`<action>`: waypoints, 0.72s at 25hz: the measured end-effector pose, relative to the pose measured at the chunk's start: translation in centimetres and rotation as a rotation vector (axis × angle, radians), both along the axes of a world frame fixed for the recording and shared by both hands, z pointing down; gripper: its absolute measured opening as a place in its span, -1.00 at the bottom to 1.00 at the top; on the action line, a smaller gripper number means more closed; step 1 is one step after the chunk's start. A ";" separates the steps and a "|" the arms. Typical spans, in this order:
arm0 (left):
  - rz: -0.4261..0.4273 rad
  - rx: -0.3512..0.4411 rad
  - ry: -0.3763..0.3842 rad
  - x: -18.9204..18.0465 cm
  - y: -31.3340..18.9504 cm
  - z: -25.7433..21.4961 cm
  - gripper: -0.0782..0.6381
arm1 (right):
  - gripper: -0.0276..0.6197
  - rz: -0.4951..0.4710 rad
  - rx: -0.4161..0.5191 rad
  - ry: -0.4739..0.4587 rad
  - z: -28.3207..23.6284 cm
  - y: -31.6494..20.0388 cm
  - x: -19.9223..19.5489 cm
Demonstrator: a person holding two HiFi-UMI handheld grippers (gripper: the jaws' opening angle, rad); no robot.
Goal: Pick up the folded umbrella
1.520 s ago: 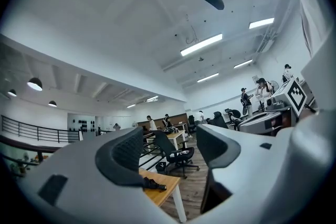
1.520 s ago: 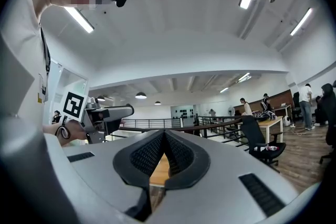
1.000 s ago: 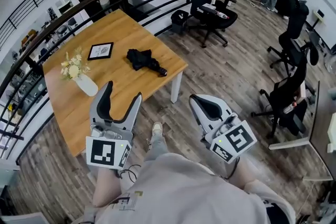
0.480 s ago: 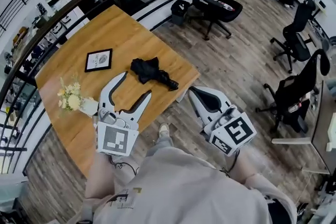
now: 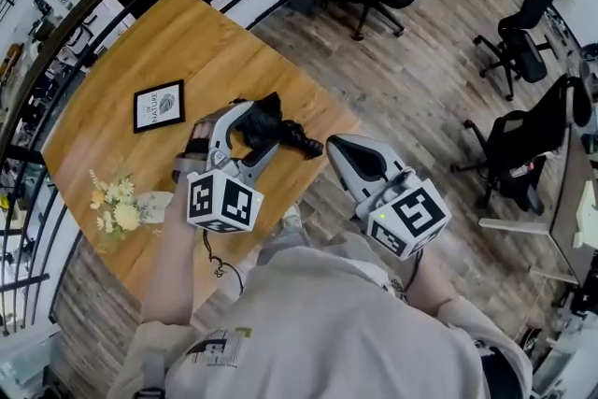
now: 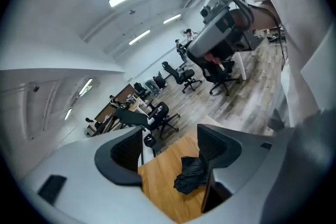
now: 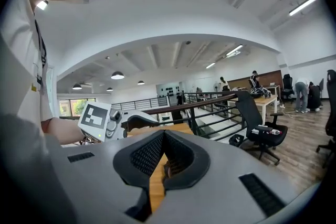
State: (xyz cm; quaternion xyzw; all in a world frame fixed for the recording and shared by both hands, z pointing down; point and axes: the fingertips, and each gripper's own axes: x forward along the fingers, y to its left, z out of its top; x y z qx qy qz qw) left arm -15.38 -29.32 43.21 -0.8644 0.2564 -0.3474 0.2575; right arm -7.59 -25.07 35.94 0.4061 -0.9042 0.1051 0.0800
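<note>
The left tongs (image 5: pixel 259 126) have swung forward over the folded umbrella (image 5: pixel 291 137).

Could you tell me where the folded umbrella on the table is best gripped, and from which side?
Probably across the slim handle end of the umbrella, from above with jaws straddling its length: it lies flat on the table, and the canopy is loosely bunched and wide. The open left gripper is nearest.

- A square light-wood counter (image 5: pixel 187 42) stands on a grey-brown plank floor (image 5: pixel 411 89).
- A black folded fabric umbrella (image 5: pixel 271 119) lies near the counter's right edge.
- A black-framed picture (image 5: pixel 158 105) lies flat toward the middle, apart from the umbrella.
- A white vase of pale flowers (image 5: pixel 121 208) sits by the near left edge.
</note>
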 end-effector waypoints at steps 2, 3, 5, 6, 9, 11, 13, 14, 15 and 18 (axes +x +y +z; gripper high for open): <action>0.022 -0.049 -0.062 -0.1 -1.2 2.4 0.15 | -0.83 0.005 -0.018 0.003 1.0 -1.2 -0.1; 0.031 -0.075 -0.089 -0.1 -1.8 3.7 0.16 | -0.83 0.006 -0.029 0.004 1.5 -1.7 -0.1; 0.044 -0.123 -0.133 0.0 -2.7 6.3 0.16 | -0.83 0.005 -0.053 0.008 2.7 -2.5 0.1; 0.048 -0.142 -0.154 0.0 -3.1 7.5 0.16 | -0.83 0.005 -0.065 0.009 3.3 -2.9 0.3; 0.083 -0.218 -0.185 0.5 -3.9 10.8 0.18 | -0.83 0.002 -0.098 0.000 4.9 -4.4 0.6; 0.121 -0.282 -0.180 1.1 -3.9 12.8 0.18 | -0.83 -0.009 -0.123 -0.002 6.0 -5.4 0.6; 0.147 -0.323 -0.209 1.4 -4.3 15.4 0.18 | -0.83 -0.021 -0.146 0.004 7.1 -6.4 0.8; 0.151 -0.339 -0.231 1.5 -4.6 16.7 0.19 | -0.83 -0.025 -0.158 0.006 7.7 -6.8 1.0; 0.152 -0.356 -0.249 1.6 -5.0 18.0 0.19 | -0.83 -0.026 -0.171 0.008 8.4 -7.2 1.2; 0.167 -0.395 -0.269 2.5 -5.7 21.3 0.19 | -0.83 -0.035 -0.207 0.011 10.3 -8.0 1.6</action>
